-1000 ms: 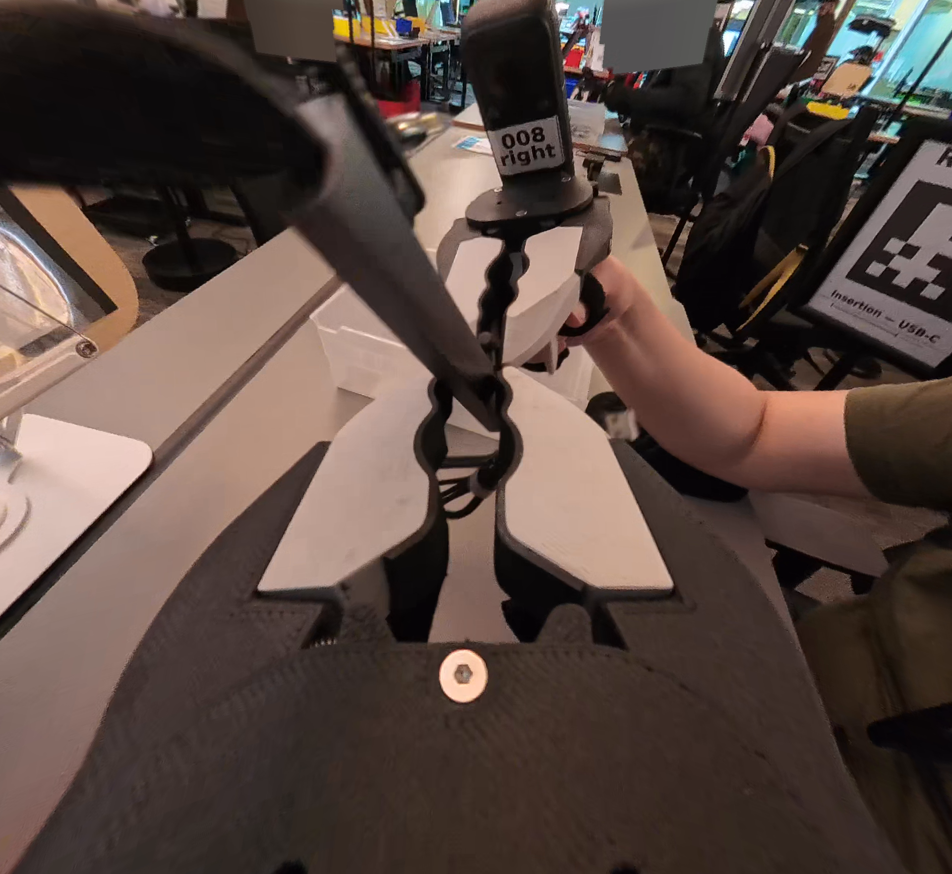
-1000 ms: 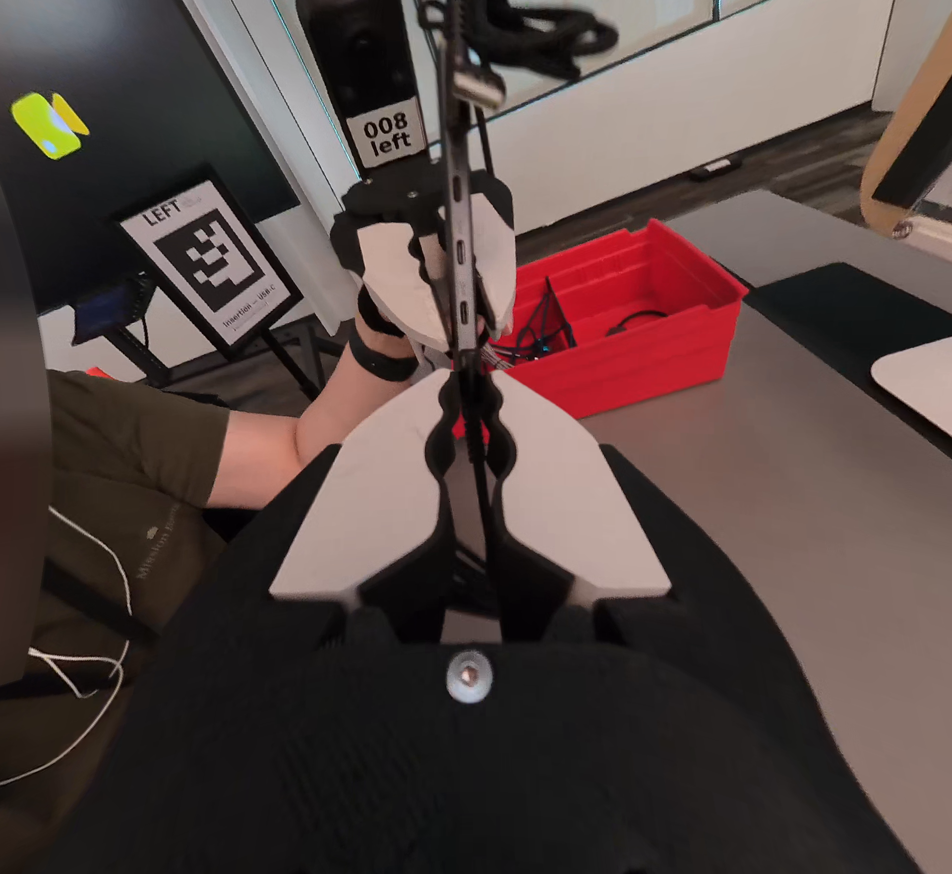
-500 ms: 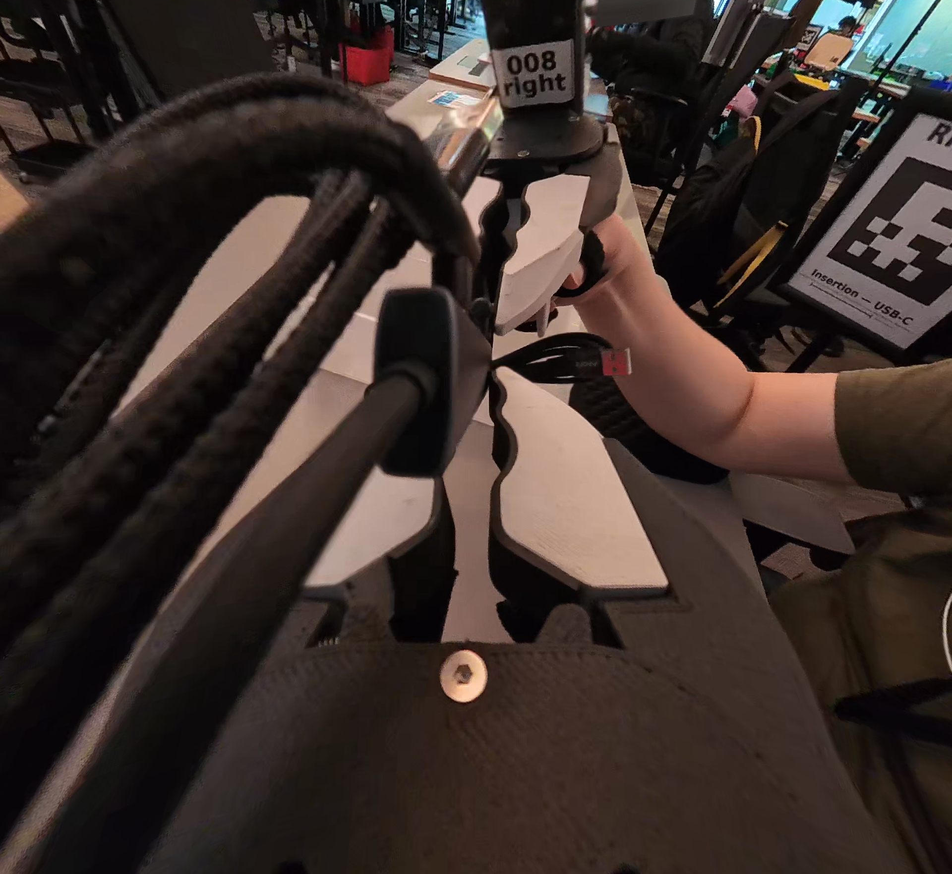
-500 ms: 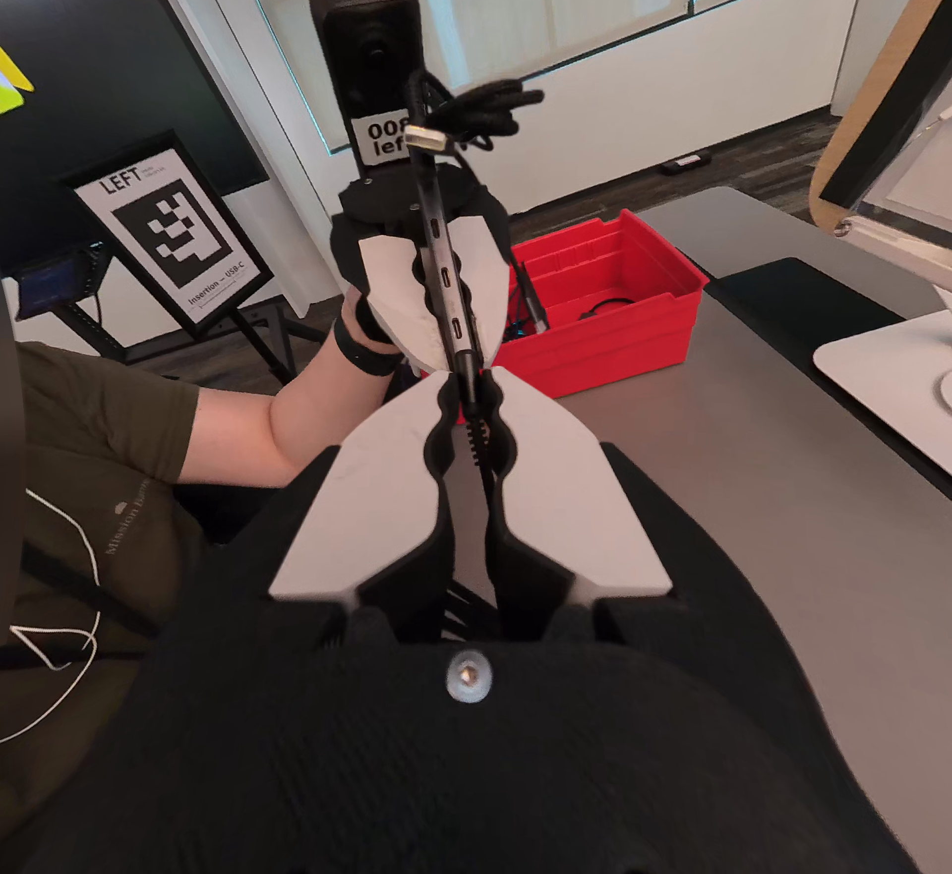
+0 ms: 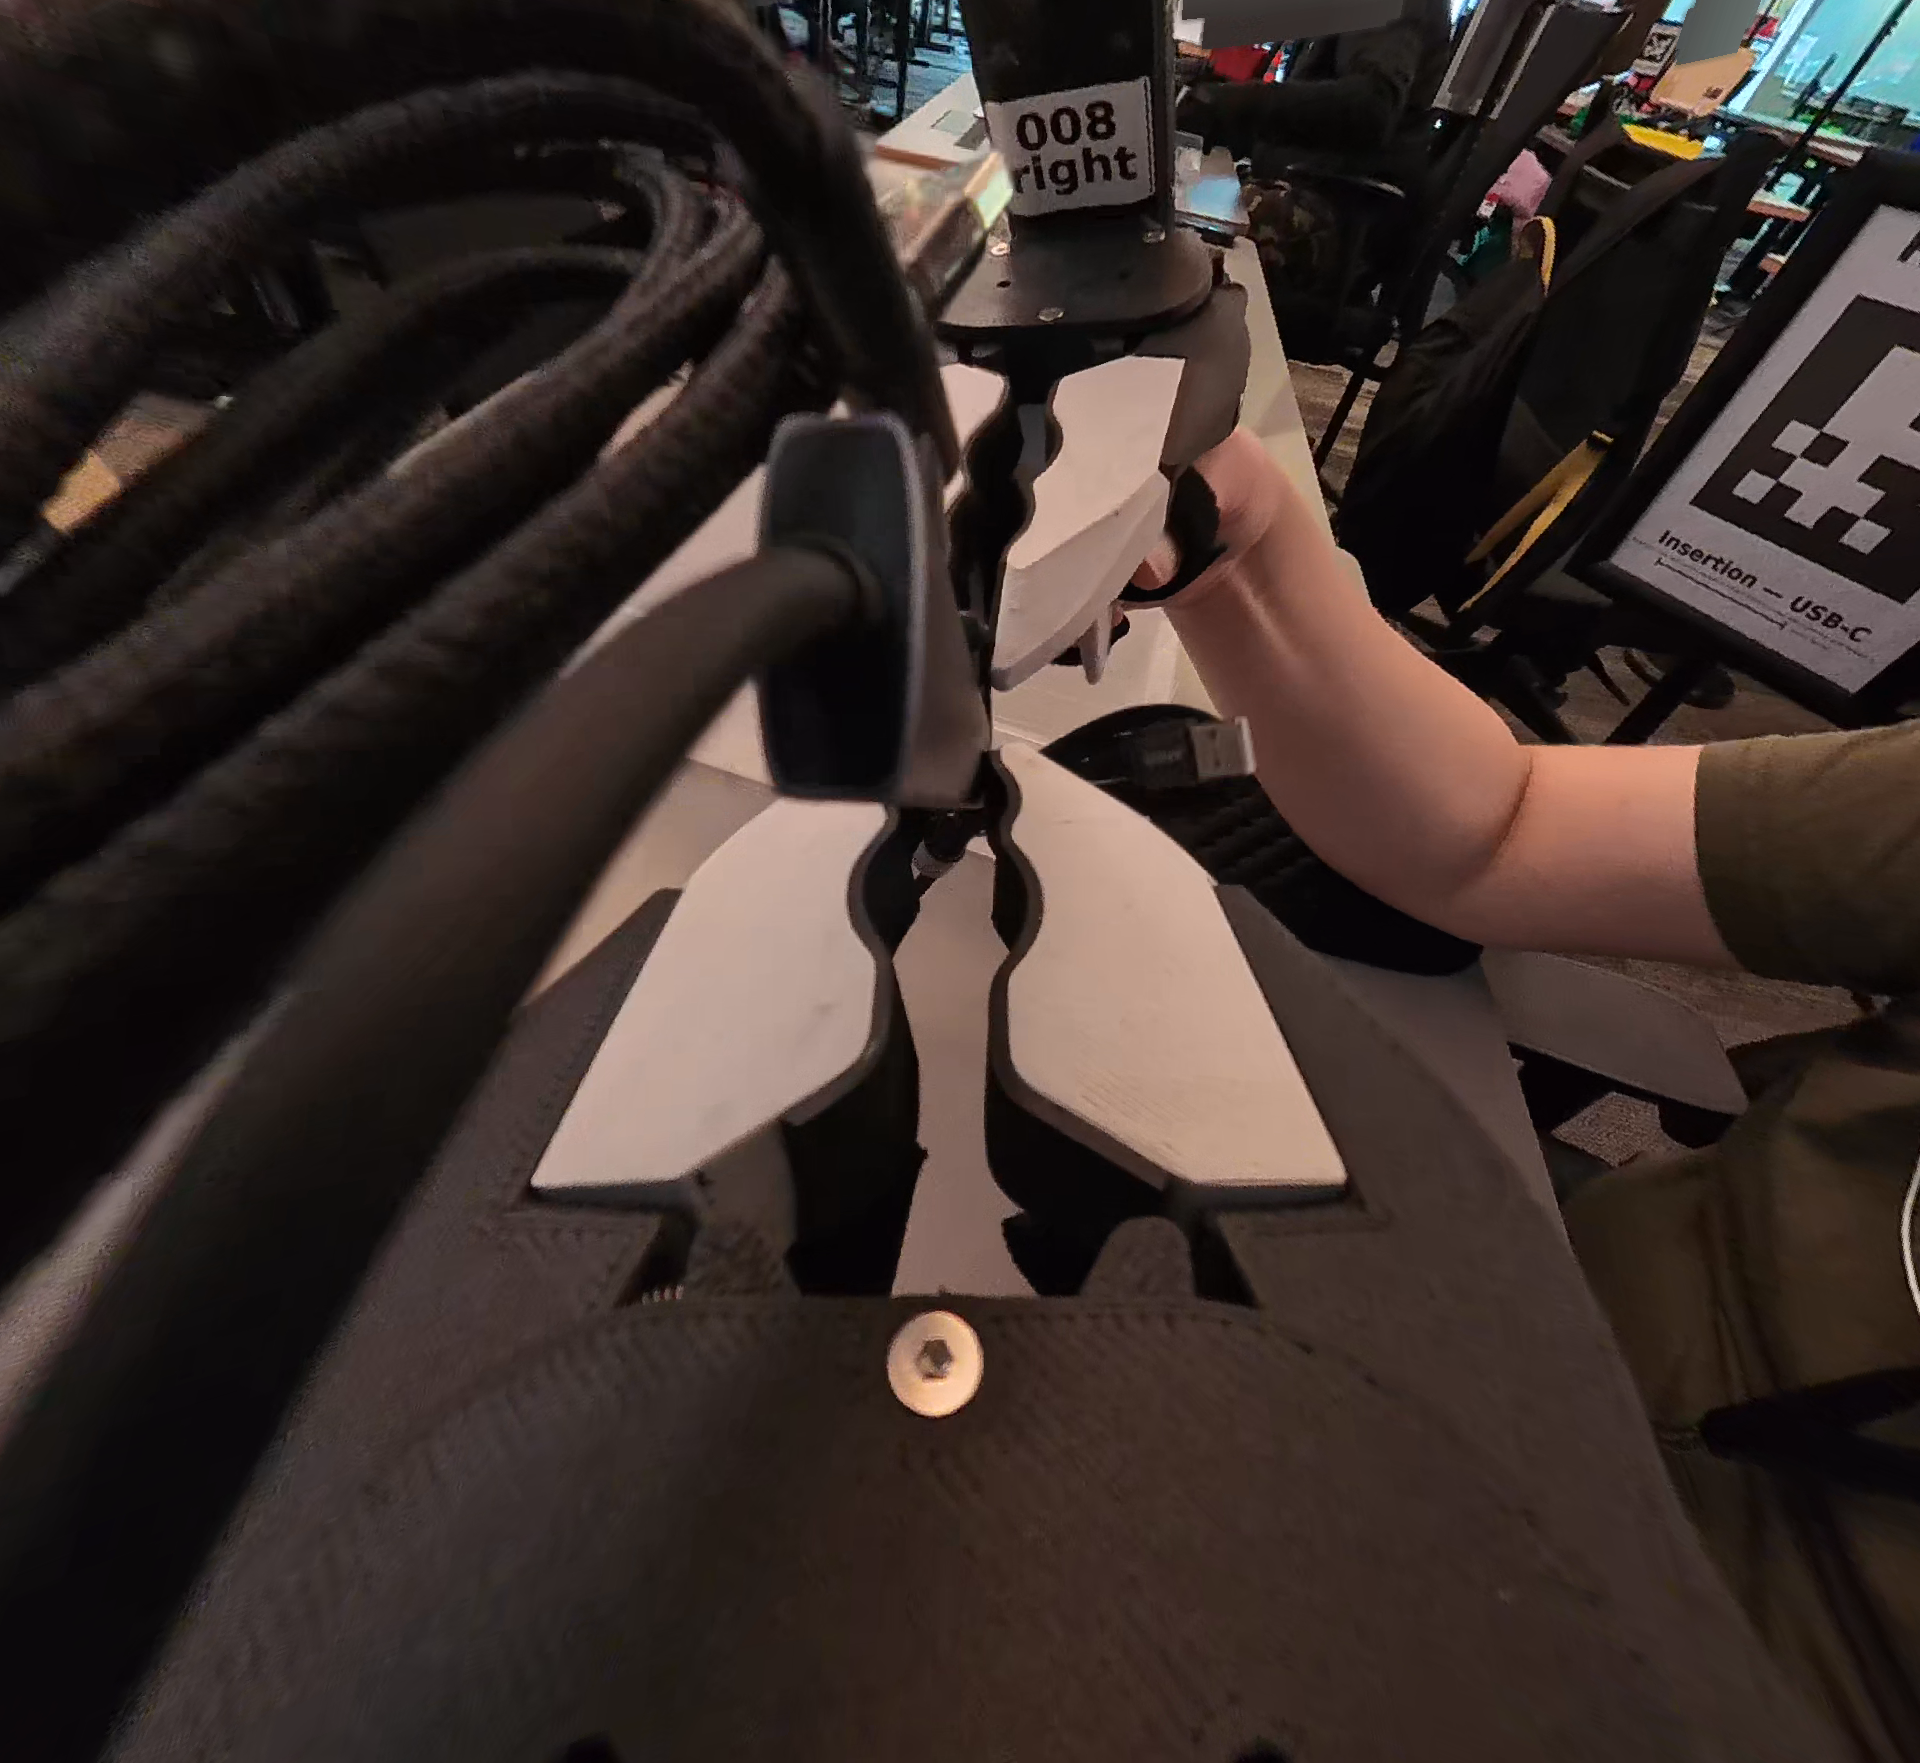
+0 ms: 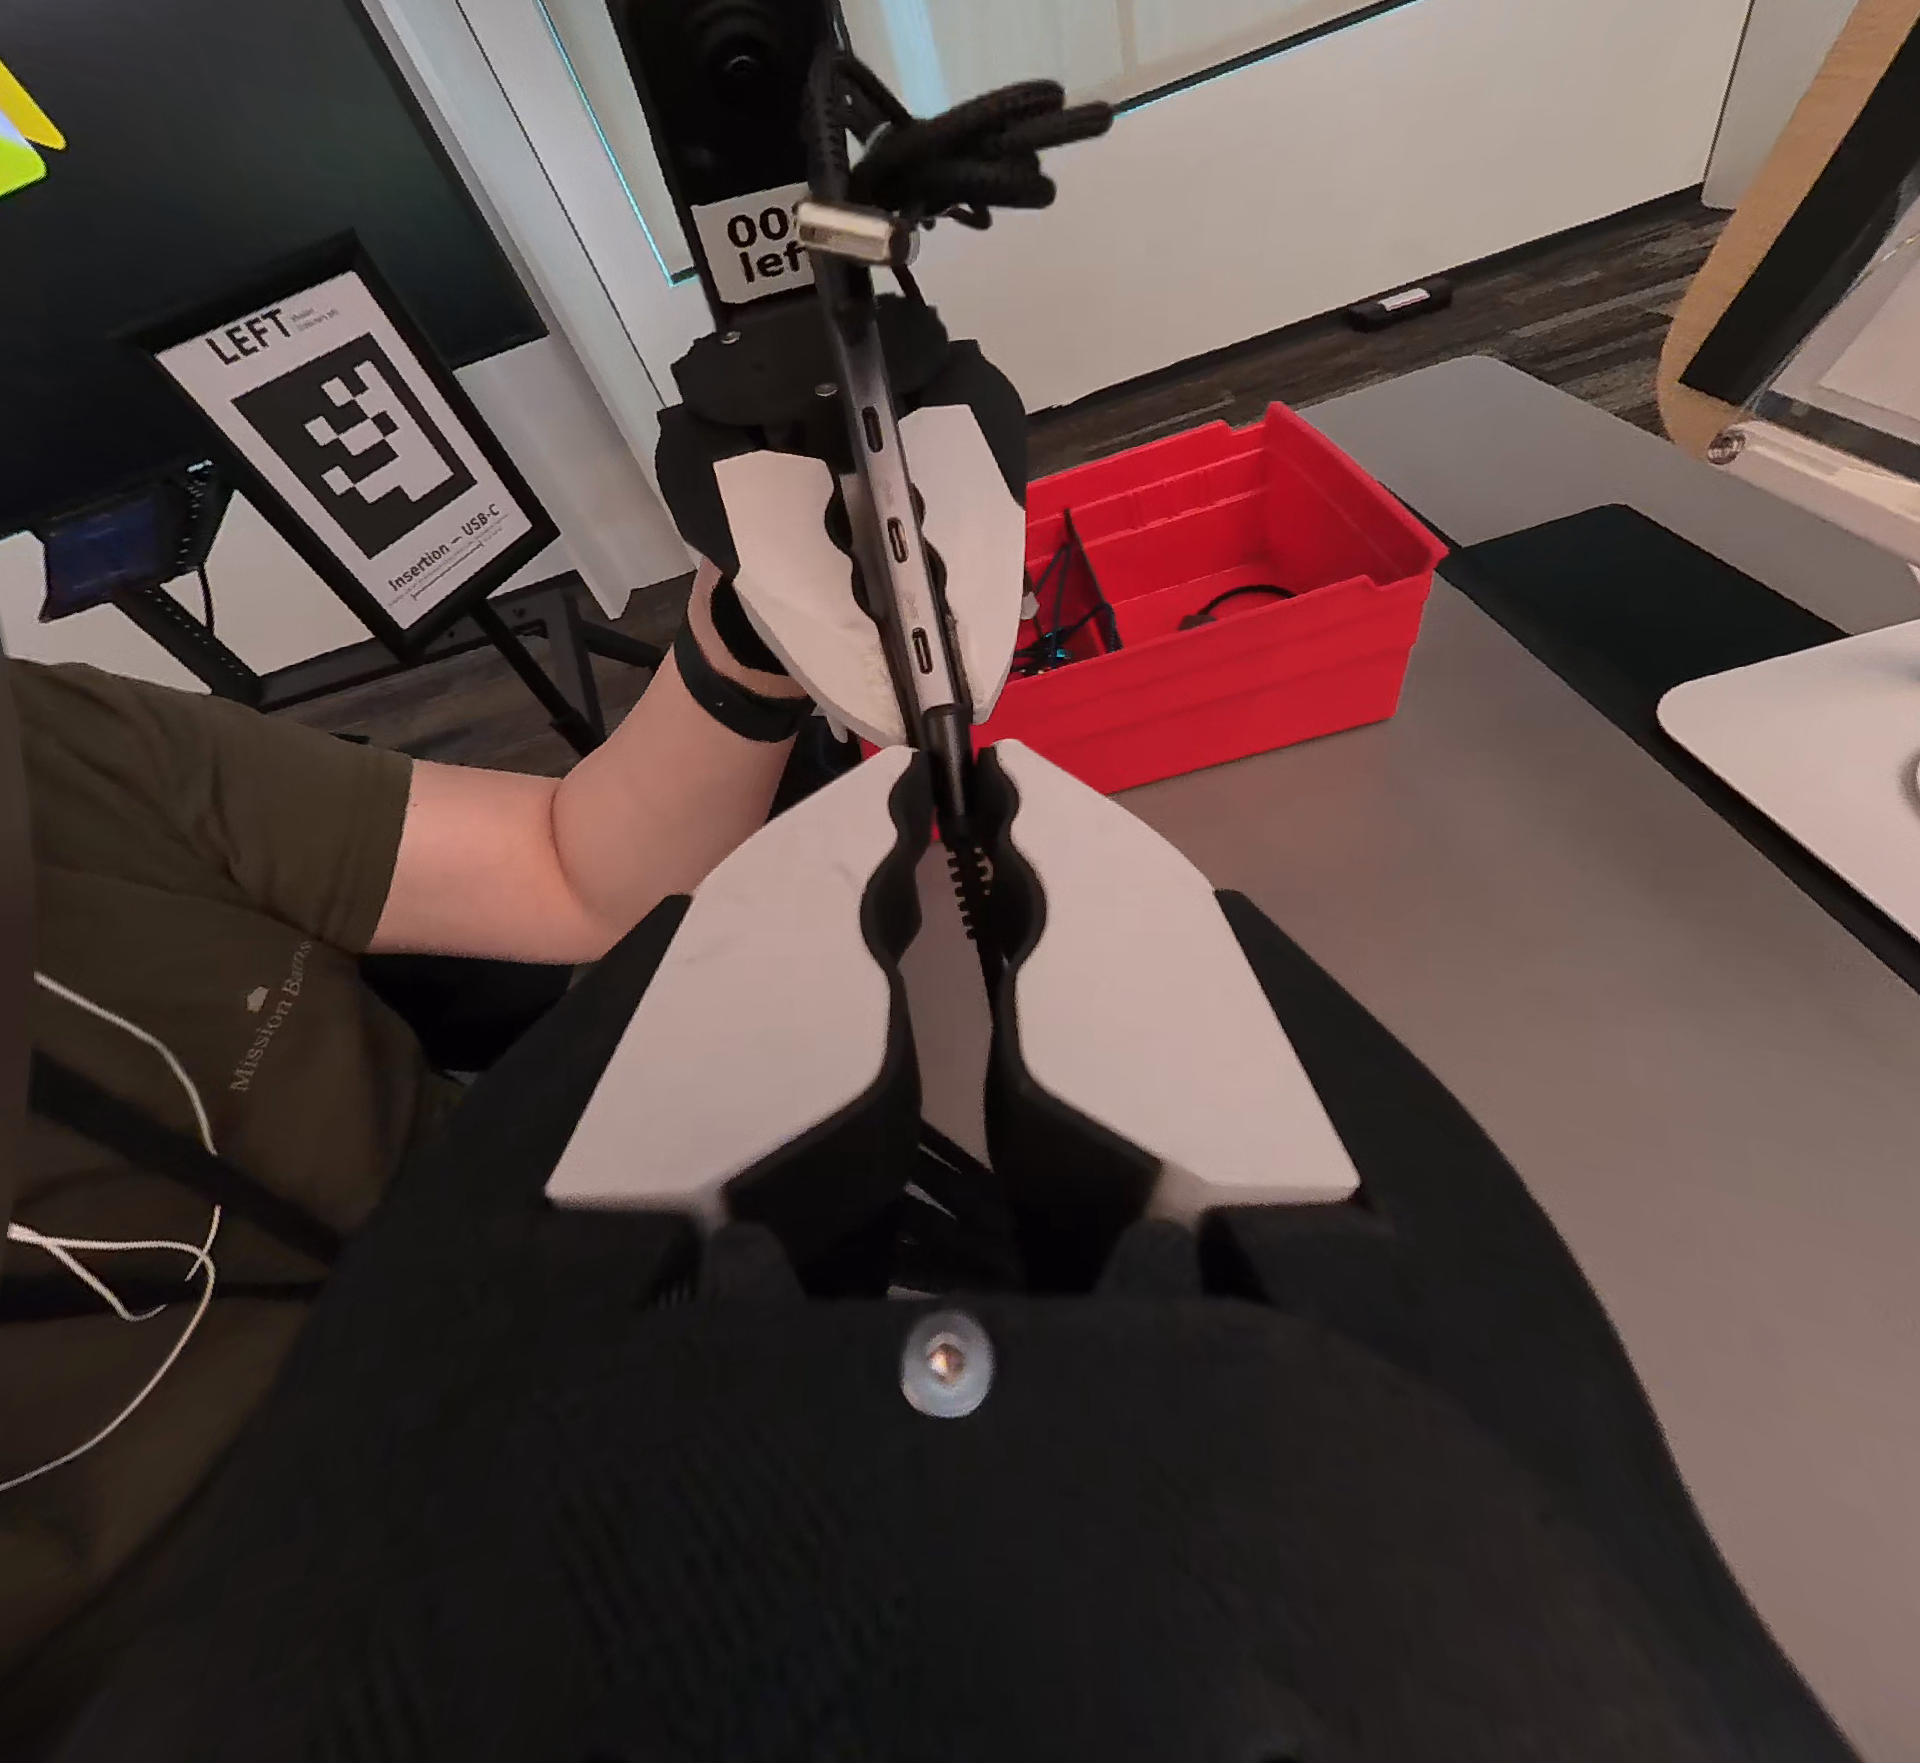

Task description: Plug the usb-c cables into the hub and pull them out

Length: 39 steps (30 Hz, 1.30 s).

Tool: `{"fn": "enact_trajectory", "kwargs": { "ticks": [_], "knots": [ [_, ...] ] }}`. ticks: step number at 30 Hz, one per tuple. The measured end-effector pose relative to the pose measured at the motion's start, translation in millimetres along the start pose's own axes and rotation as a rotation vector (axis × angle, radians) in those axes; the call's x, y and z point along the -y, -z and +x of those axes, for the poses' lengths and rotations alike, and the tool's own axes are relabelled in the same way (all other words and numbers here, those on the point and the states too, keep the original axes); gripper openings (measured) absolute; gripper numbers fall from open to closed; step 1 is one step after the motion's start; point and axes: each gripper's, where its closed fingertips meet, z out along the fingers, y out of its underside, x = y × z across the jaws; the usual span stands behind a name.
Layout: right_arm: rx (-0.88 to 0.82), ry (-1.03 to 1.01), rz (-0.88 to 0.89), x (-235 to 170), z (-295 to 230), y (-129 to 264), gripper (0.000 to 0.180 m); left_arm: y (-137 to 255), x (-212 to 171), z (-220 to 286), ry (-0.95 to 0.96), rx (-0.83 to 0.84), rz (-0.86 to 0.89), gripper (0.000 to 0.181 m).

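Hub (image 6: 891, 537), a slim dark grey metal bar with three small oval ports showing along its narrow edge, is standing tilted in mid-air above the grey table (image 6: 1475, 934), clenched between the white fingers of the left gripper (image 6: 914, 721). Its own black braided lead, looped in a bundle (image 6: 971, 144) with a silver plug beside it, is hanging off the upper end. At the lower end, the right gripper (image 6: 951, 763) is pinching a black usb-c cable plug (image 6: 948, 745) that is touching the hub's bottom tip; whether it is seated cannot be told. A red plastic bin (image 6: 1226, 664) holding loose cables is sitting behind. Compared with half a second ago, the hub is leaning a little farther over and the two grippers are sitting closer together; both grips are staying closed.
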Motion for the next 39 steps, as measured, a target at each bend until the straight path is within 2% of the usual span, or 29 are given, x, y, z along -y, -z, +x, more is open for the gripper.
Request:
{"fn": "enact_trajectory", "kwargs": {
  "ticks": [9,17,23,39],
  "knots": [
    [-0.003,0.008,-0.068,-11.9,2.9,0.4,0.009,-4.0,-9.4,-0.9,-0.044,0.039,-0.088,0.009],
    [0.015,0.044,-0.112,-17.2,-3.3,2.9,0.009,-4.1,-13.6,6.0,-0.075,0.004,-0.121,0.004],
    [0.038,0.020,-0.011,-0.1,-7.6,14.9,0.004,-1.9,-12.8,6.2,-0.075,0.007,-0.118,0.004],
    [-0.019,0.066,-0.109,-15.0,0.0,10.8,0.000,-11.6,-21.7,4.4,-0.074,0.011,-0.165,0.004]
  ]
}}
